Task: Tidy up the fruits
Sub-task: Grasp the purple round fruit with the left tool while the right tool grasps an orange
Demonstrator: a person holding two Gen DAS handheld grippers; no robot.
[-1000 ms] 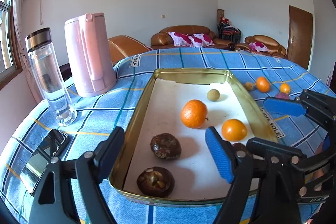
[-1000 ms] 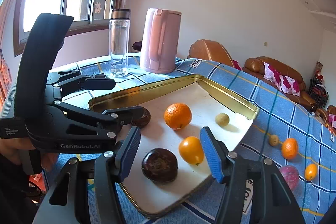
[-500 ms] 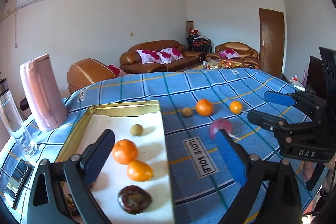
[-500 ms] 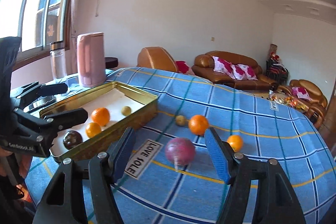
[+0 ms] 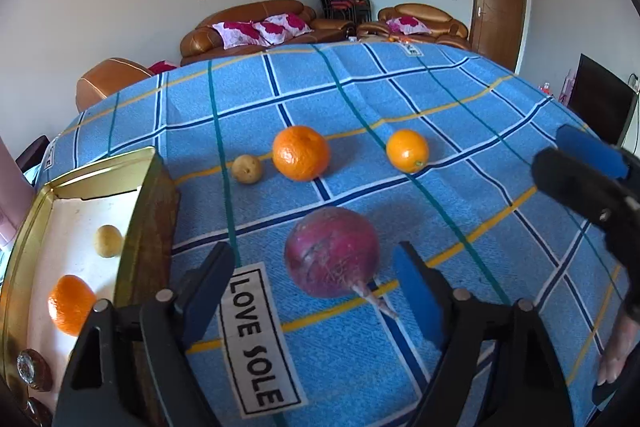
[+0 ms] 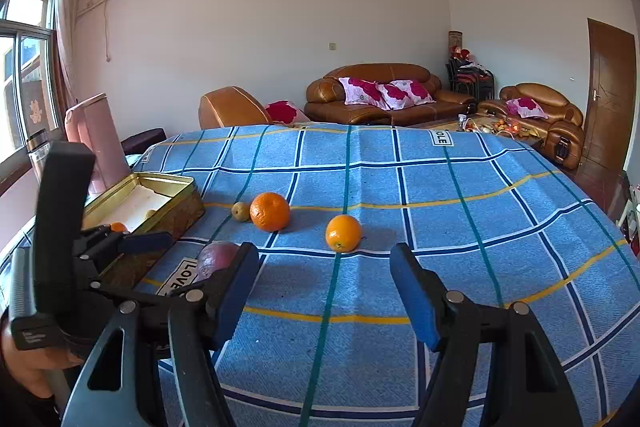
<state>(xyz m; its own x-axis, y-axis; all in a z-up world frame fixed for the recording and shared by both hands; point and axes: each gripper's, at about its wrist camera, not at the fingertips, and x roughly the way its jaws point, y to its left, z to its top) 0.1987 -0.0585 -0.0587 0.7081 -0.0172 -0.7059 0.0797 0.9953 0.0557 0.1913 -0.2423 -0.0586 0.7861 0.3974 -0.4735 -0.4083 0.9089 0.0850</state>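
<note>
left gripper fingers wide open around purple fruit; right gripper fingers spread, empty.

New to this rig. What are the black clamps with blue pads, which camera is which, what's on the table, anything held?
No robot arm: a person holds two hand grippers, each with a fisheye camera looking along its fingers. In the left wrist view the left gripper is open, straddling a purple-red fruit on the blue checked cloth. In the right wrist view the right gripper is open and empty, pointed toward a small orange. Also loose: a larger orange and a small tan fruit. The gold tray already holds fruit. Nothing is held.
</note>
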